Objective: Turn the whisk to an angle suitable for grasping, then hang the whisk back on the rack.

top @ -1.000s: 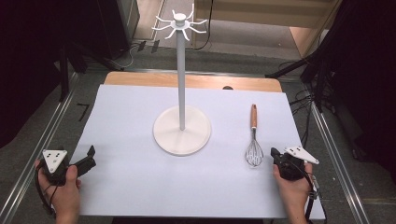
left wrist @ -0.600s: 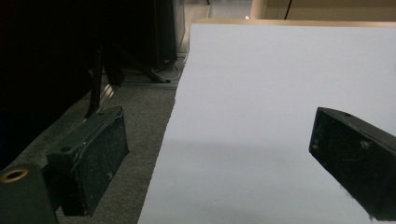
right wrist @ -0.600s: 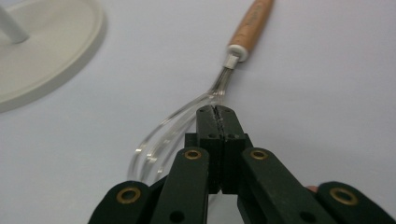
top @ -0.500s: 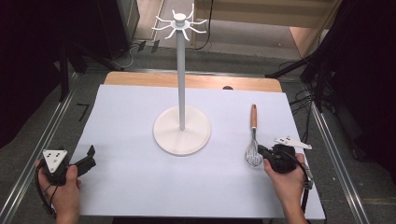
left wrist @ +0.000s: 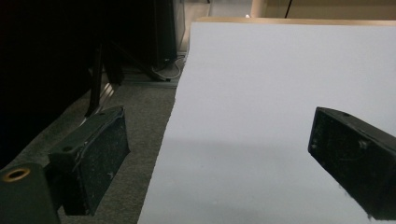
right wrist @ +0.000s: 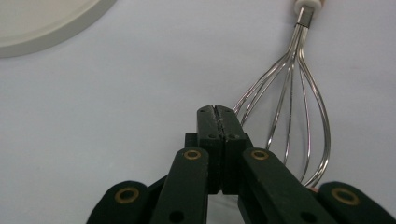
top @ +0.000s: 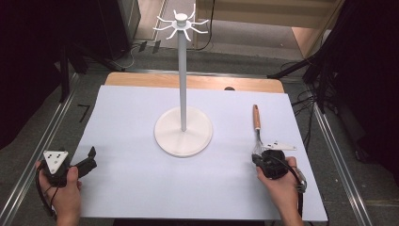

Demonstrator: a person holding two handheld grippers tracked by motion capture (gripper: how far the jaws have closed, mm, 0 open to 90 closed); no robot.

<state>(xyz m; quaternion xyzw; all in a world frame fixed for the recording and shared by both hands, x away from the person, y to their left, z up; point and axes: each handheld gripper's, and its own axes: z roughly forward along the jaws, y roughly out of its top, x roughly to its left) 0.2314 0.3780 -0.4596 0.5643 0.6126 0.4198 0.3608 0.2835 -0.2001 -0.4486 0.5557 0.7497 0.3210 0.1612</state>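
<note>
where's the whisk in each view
High view: the whisk lies right of centre on the white sheet, wooden handle pointing away, wire end just ahead of the right gripper.
Left gripper view: not in it.
Right gripper view: its wire loops fan out at right, just beyond the shut jaws.
Shared landmark: the round white stand base, centre in the high view, top-left corner in the right gripper view.

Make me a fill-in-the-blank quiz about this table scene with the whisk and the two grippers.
1. The metal wire whisk has a handle made of ____.
2. The right gripper has its jaws ____, with nothing between them.
3. The left gripper has its jaws ____.
4. The tall white stand with a round base carries ____ at its top.

Missing words: wood; shut; open; hooks
</note>
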